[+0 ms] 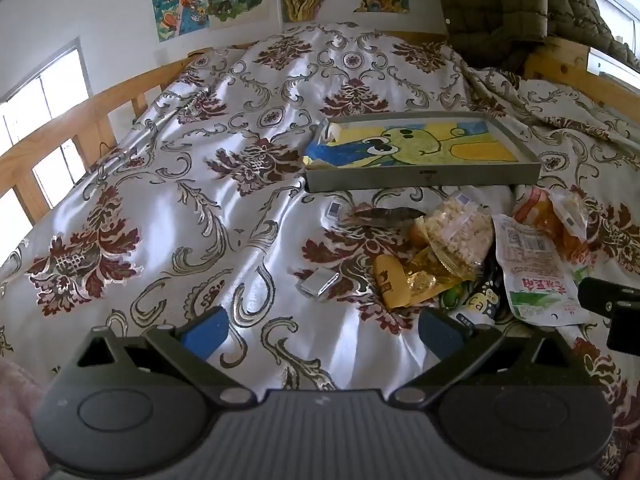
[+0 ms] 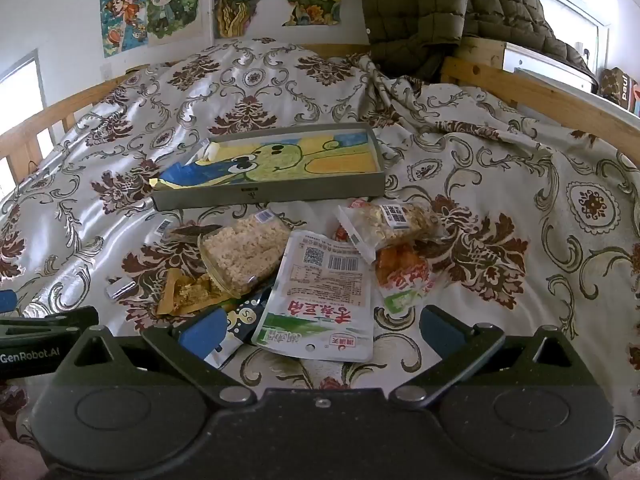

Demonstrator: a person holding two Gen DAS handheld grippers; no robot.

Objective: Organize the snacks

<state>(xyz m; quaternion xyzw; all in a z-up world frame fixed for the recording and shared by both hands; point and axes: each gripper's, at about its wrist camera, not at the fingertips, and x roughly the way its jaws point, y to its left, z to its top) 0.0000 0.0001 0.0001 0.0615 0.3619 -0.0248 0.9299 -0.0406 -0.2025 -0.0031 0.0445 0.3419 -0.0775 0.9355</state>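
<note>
The grey tray [image 2: 272, 194] on the patterned bedspread [image 1: 160, 184] is taken as landmark. Left of the snack pile below the tray, the left gripper [image 1: 320, 334] is held tilted downward, its 2 blue-padded fingers [image 1: 206, 334] spread fully apart over bare cloth, nothing gripped. Below the tray, the puffed-rice pack [image 2: 244, 254] and the white pouch [image 2: 320, 300] are seen touching. Over the pouch's near edge, the right gripper [image 2: 320, 330] is tilted downward too, fully spread, nothing clamped.
</note>
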